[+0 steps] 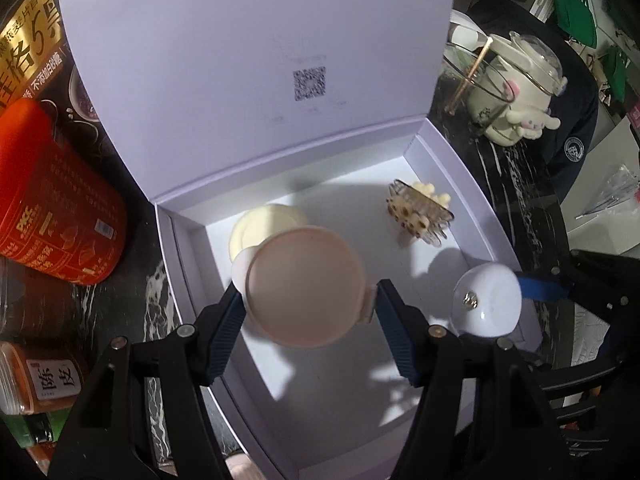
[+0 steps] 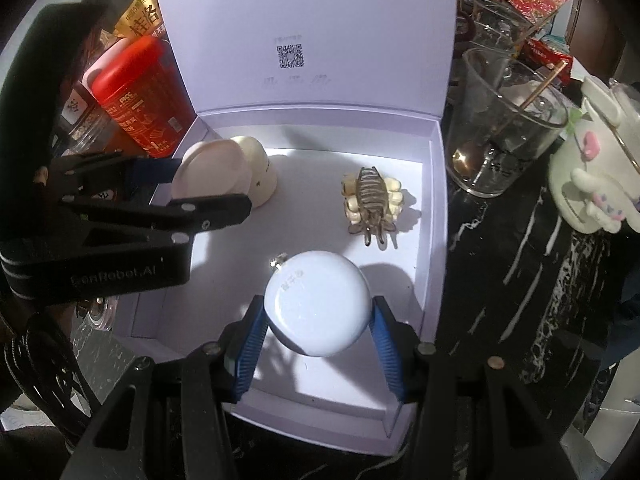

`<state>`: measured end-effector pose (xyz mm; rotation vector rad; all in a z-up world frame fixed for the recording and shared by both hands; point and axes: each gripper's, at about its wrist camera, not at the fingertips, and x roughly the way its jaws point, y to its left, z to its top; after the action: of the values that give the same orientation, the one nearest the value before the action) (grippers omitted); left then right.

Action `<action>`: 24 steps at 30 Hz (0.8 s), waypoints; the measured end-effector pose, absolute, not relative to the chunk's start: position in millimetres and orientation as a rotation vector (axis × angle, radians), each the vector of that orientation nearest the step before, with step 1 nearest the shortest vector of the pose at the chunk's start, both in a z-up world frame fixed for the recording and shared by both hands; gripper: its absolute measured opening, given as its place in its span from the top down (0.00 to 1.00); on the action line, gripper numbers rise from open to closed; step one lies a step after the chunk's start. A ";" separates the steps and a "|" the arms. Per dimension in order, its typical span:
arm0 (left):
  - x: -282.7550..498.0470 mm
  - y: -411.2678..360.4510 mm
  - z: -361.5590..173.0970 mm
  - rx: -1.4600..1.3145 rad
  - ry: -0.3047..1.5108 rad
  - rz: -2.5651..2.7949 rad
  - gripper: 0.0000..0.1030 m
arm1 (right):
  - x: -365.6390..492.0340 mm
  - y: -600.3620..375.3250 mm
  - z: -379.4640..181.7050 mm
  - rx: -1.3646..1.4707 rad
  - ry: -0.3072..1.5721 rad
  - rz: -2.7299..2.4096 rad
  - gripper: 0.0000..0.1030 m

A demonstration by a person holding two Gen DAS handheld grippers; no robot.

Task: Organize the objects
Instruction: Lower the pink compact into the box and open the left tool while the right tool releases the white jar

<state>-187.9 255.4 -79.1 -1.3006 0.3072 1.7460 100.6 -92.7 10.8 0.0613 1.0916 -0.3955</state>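
- Blue-padded black left tongs sit nearest the left wrist lens, closed partway on a round, flat pale-pink compact; the pads press its two opposite edges, so it is held and hangs above the floor of the open white cardboard gift box
- blue-padded right tongs likewise clamp a round pale-blue case with a small silver clasp, gripped at its sides, also held over the box interior
- the deciding relation, as I judge it: each held piece lies straight ahead of its own tongs and above bare box floor; the pink compact is over the left half, close in front of a cream rounded jar at the back-left; the blue case is over the front-right, with a brown-and-cream hair claw clip behind it; each hand is nearer its own side, so a lowering move on either side seems to have clear floor beneath
- neither held piece has a long axis; both are discs
- count: two tongs, two held discs, one jar, one clip, one box with its lid standing upright
- outside on the dark marbled bench: one red canister, and one clear glass cup to the right.
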 end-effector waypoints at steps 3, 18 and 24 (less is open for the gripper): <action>-193.0 256.8 -80.1 -1.295 0.306 1.758 0.38 | 102.9 -91.4 6.9 0.086 1.088 -0.462 0.49; -211.4 264.8 -80.8 -1.255 0.290 1.773 0.38 | 124.0 -110.1 -7.7 0.096 1.099 -0.478 0.49; -215.2 270.3 -83.4 -1.262 0.287 1.782 0.38 | 129.3 -116.5 -10.7 0.085 1.098 -0.491 0.49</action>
<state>-215.2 270.3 -83.4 -1.2622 0.2866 1.7821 129.3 -116.5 -10.7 0.0849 1.0985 -0.4910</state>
